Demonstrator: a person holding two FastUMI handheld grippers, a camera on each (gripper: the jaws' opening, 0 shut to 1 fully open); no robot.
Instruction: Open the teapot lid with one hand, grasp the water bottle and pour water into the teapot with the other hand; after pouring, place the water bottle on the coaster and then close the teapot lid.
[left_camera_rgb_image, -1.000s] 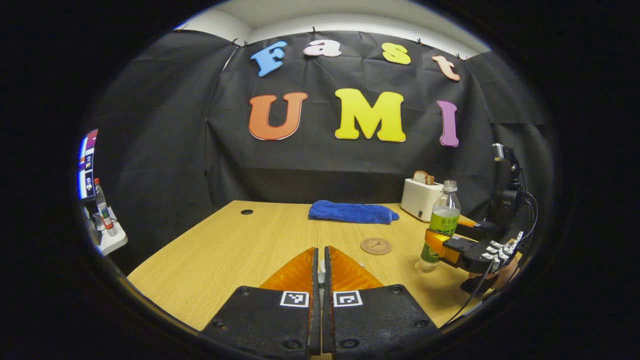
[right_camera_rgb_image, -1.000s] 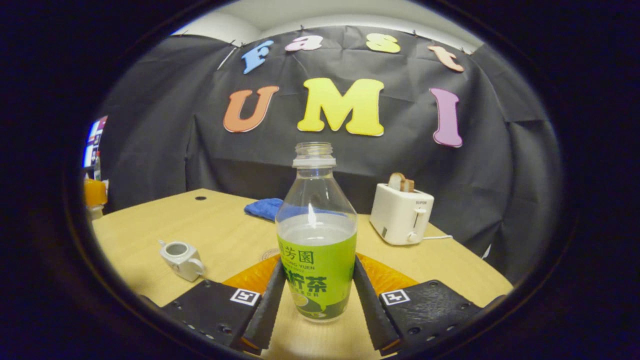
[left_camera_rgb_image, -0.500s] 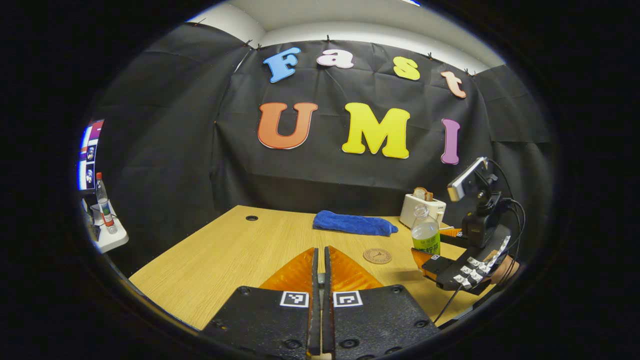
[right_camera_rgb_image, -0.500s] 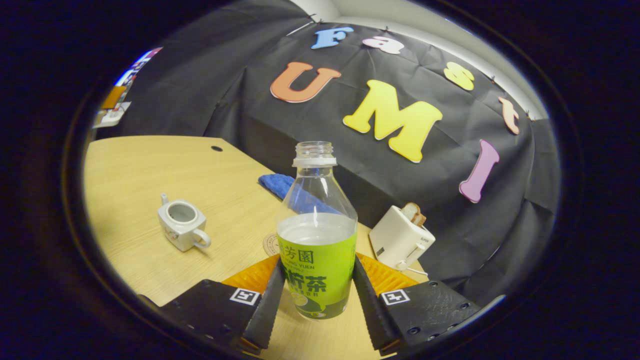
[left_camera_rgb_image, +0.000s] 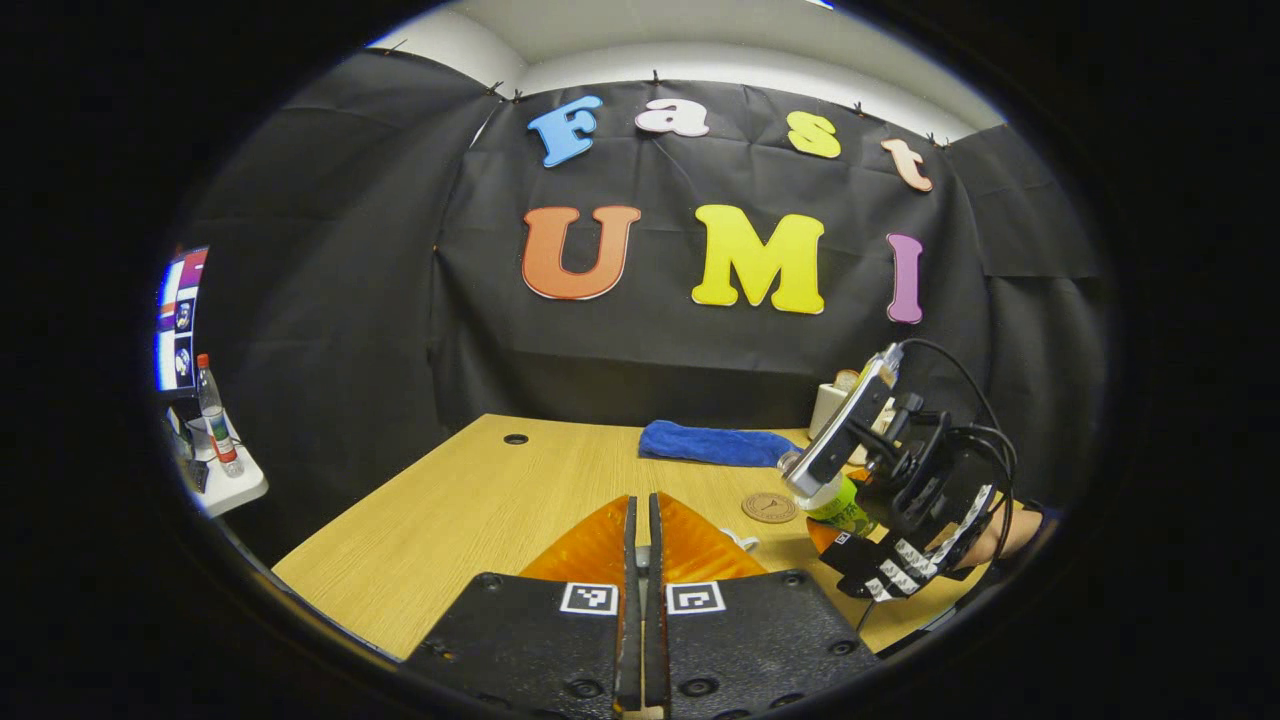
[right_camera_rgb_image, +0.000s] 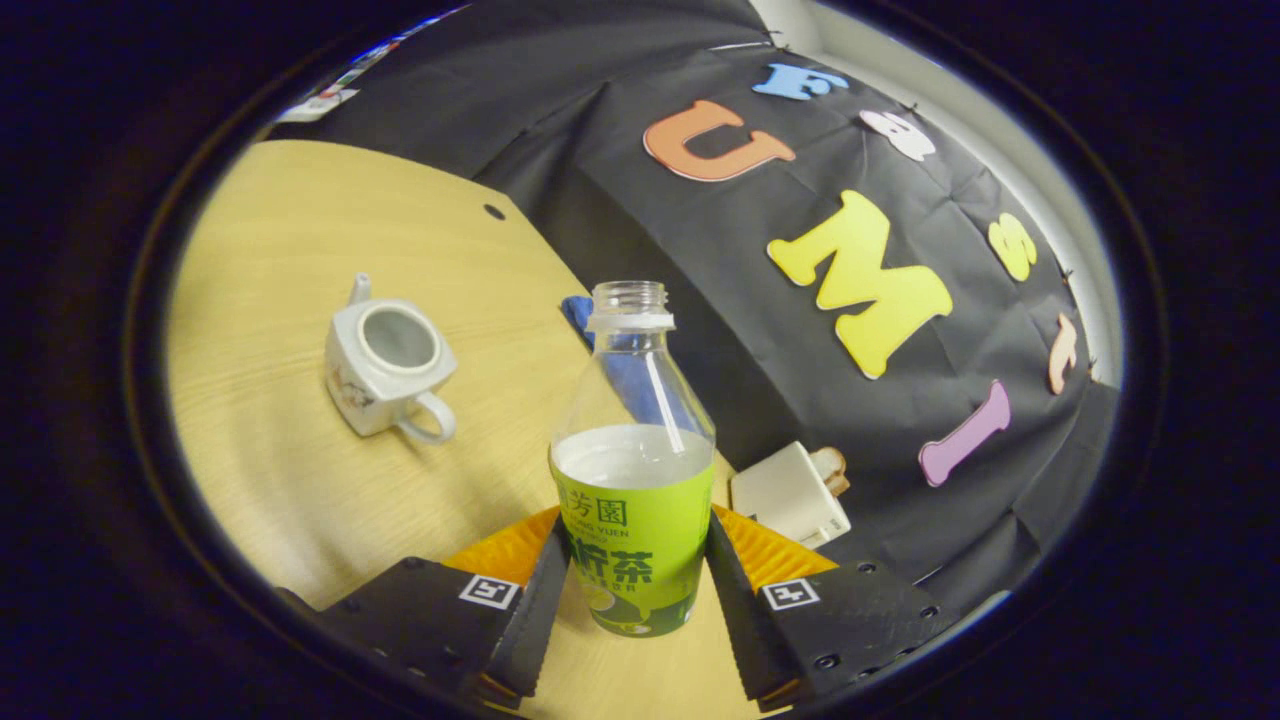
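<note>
The uncapped water bottle (right_camera_rgb_image: 632, 500), green-labelled and about half full, stands between the fingers of my right gripper (right_camera_rgb_image: 630, 600), which is shut on it. The right gripper view is rolled, and the white teapot (right_camera_rgb_image: 385, 365) lies to the left with its mouth uncovered. In the left gripper view the right gripper (left_camera_rgb_image: 838, 525) tips the bottle (left_camera_rgb_image: 838, 505) leftward above the table, near the round coaster (left_camera_rgb_image: 768, 507). My left gripper (left_camera_rgb_image: 640, 530) is shut high above the table, with a sliver of the pale lid between its jaws.
A blue towel (left_camera_rgb_image: 710, 443) lies at the back of the wooden table (right_camera_rgb_image: 260, 250), beside a white toaster (right_camera_rgb_image: 790, 495) holding bread. Off the table's left edge, a side shelf (left_camera_rgb_image: 225, 485) carries another bottle, below a monitor (left_camera_rgb_image: 175, 320).
The right gripper has lifted the bottle off the table, carried it left toward the teapot and tilted it. The left gripper has stayed shut and risen slightly.
</note>
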